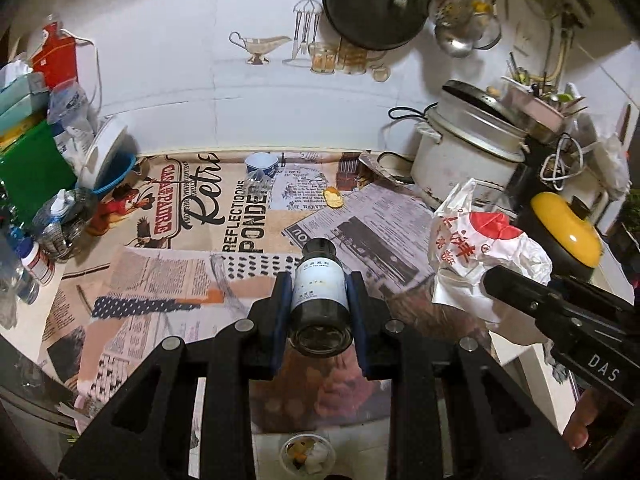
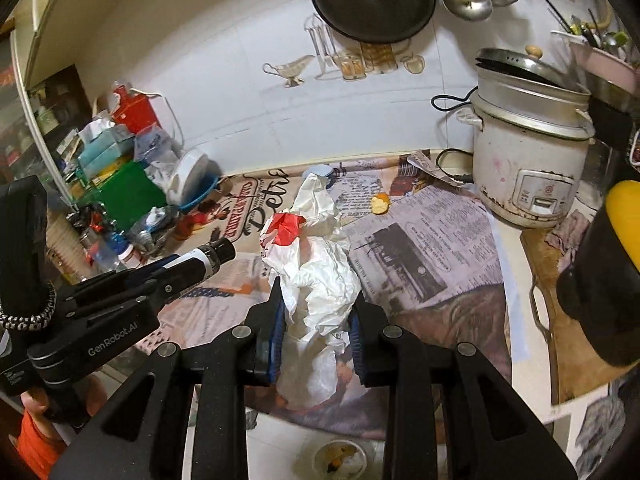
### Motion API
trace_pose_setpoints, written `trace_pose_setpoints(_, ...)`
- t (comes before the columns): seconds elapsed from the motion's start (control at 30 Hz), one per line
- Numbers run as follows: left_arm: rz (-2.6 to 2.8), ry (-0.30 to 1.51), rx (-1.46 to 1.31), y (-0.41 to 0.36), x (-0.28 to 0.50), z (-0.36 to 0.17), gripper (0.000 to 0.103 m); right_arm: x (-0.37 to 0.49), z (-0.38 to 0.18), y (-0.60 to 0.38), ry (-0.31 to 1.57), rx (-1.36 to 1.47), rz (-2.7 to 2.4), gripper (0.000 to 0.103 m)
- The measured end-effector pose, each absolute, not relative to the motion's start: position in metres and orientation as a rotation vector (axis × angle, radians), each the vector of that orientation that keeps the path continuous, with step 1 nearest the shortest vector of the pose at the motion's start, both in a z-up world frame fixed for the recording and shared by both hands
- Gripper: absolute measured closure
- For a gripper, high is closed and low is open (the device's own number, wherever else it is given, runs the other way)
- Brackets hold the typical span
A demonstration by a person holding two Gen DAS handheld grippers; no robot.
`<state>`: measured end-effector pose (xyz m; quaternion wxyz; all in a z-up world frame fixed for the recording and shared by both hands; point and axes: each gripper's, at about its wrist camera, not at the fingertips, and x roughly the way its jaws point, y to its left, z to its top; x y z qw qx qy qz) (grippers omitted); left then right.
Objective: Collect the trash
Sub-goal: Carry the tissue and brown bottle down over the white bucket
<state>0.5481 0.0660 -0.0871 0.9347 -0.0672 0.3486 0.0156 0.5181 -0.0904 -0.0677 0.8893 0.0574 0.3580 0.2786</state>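
Note:
My left gripper (image 1: 319,286) is shut on a dark glass bottle (image 1: 320,292) with a white label, held lengthwise above the newspaper-print counter cover (image 1: 168,280). The bottle also shows in the right wrist view (image 2: 200,262). My right gripper (image 2: 318,308) is shut on a crumpled white plastic bag with red print (image 2: 316,264), held above the counter; the bag also shows in the left wrist view (image 1: 476,252). An orange peel (image 1: 333,197) lies on the cover near the wall, also in the right wrist view (image 2: 380,203). A small clear plastic scrap (image 1: 256,180) lies beside a blue-and-white cup (image 1: 262,163).
A white rice cooker (image 2: 528,160) stands at the right, with a yellow-lidded black pot (image 1: 566,236) near it. Boxes, bags and bottles pile up at the left (image 1: 36,152). A wok (image 1: 372,4) hangs on the wall. A small bin with scraps (image 1: 307,456) sits below the counter edge.

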Motion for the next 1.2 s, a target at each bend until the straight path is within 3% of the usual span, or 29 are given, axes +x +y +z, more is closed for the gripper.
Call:
trace_pose_setpoints(0.3, -0.027, 0.722, -0.115, 0.079, 0.455, -0.099, 0.076, 0.434, -0.069, -0.073, 0.735, 0.122, 0.509, 0.078)
trace_pose_setpoints(0.7, -0.027, 0.870, -0.109, 0.095, 0.346, -0.156, 0.076, 0.337, -0.106, -0.044, 0.829, 0.108, 0.501, 0.078)
trace_pose_setpoints(1.2, -0.029, 1.115, -0.186, 0.072, 0.352, -0.332, 0.076, 0.332, -0.251, -0.077, 1.073, 0.123, 0.434, 0.078)
